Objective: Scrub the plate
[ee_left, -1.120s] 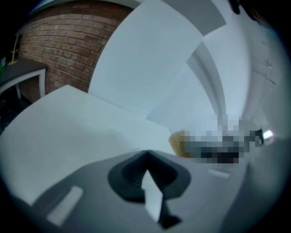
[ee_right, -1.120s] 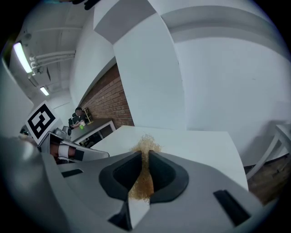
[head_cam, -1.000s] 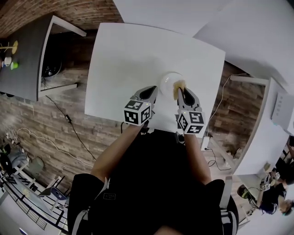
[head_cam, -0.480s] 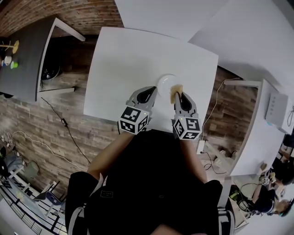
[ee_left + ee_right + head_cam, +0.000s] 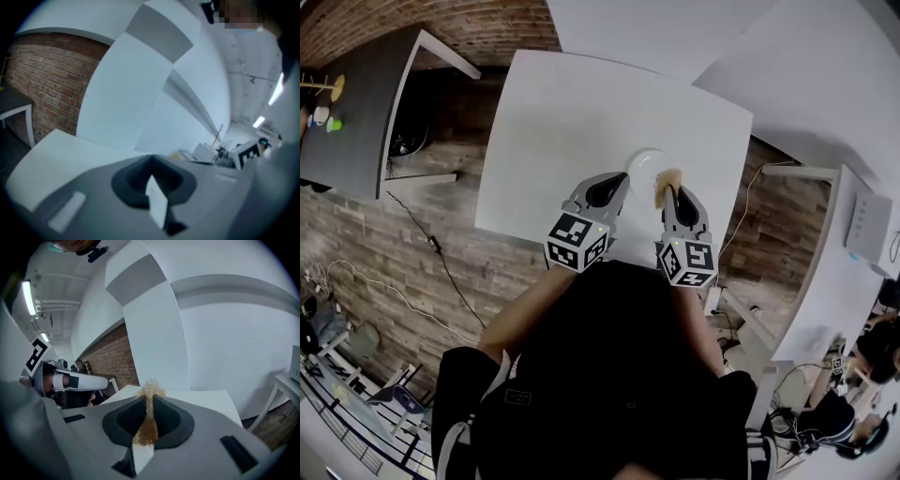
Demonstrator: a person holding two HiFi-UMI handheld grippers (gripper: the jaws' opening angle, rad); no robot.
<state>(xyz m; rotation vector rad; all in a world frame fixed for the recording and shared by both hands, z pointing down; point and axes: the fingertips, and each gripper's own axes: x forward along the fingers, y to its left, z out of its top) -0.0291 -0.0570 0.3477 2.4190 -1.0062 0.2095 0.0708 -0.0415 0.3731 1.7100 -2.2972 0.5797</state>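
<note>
A small round white plate [image 5: 645, 165] sits on the square white table [image 5: 572, 112] with both tongs drawn up at its near rim. To the plate's right, the right gripper [image 5: 673, 195] is clamped on a tan fibrous scrubbing pad [image 5: 667, 183], whose frayed tip rests against the plate's right edge. At the plate's near-left rim, the left gripper [image 5: 619, 184] has its jaws pressed together; no view shows whether they pinch the rim or merely brace it. Over the past second the pad has slipped from over the plate's right side to that edge, while the left gripper has kept its place. The scrubbing appears under way, with most of the plate's face likely still to cover.
</note>
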